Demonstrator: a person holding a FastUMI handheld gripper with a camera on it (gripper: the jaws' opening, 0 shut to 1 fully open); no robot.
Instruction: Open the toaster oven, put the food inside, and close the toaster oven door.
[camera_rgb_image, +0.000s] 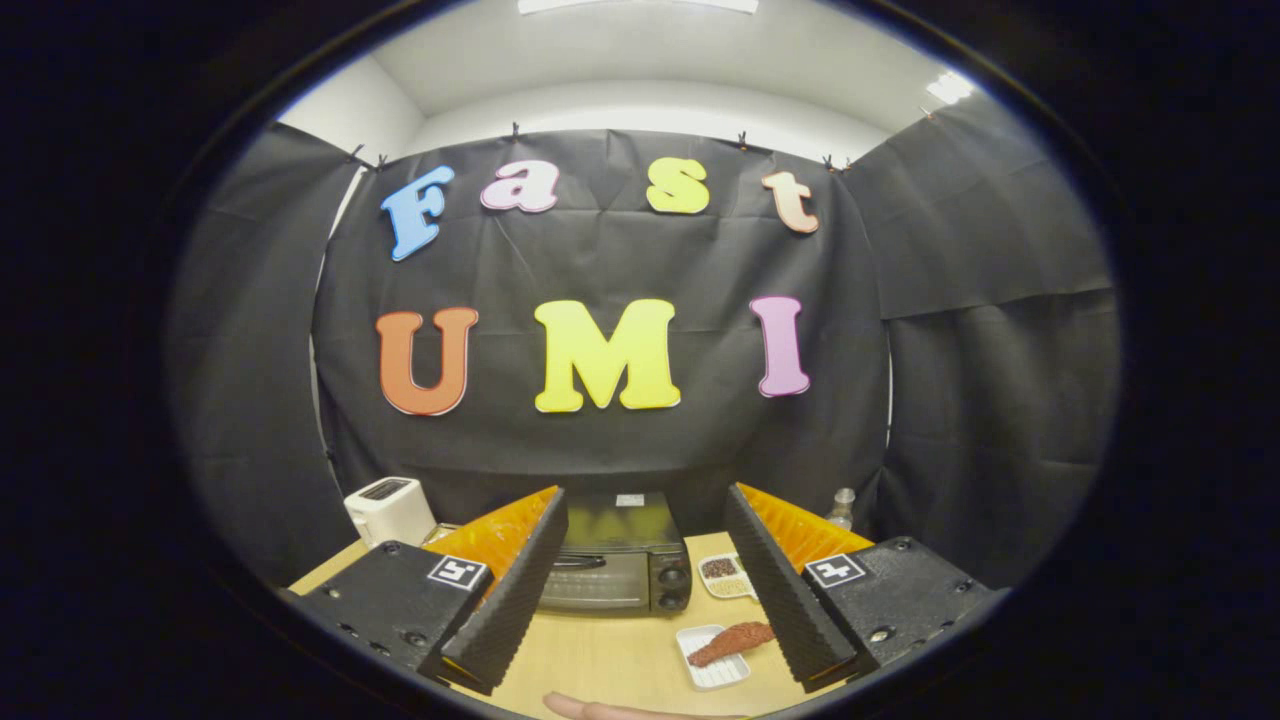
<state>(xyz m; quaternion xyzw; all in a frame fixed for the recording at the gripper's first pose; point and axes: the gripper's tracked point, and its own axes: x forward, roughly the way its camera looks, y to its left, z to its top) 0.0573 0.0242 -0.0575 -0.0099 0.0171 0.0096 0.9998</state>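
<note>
Fingers (640, 580) wide apart, empty, well above table (600, 660) — oven (615, 560) shut beyond them, stiff door best hooked by handle (580, 562); food (730, 640) on tray (715, 672) probably soft — pinch mid-length.

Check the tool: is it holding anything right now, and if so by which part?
Nothing held. The tool is open, fingers spread with only air between them; the closed toaster oven sits beyond them, and the food lies untouched on its white tray.

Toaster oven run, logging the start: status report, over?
Gripper open, holding nothing. Toaster oven beyond it, door shut. Food on white tray, by one finger. A hand at the near table edge.
</note>
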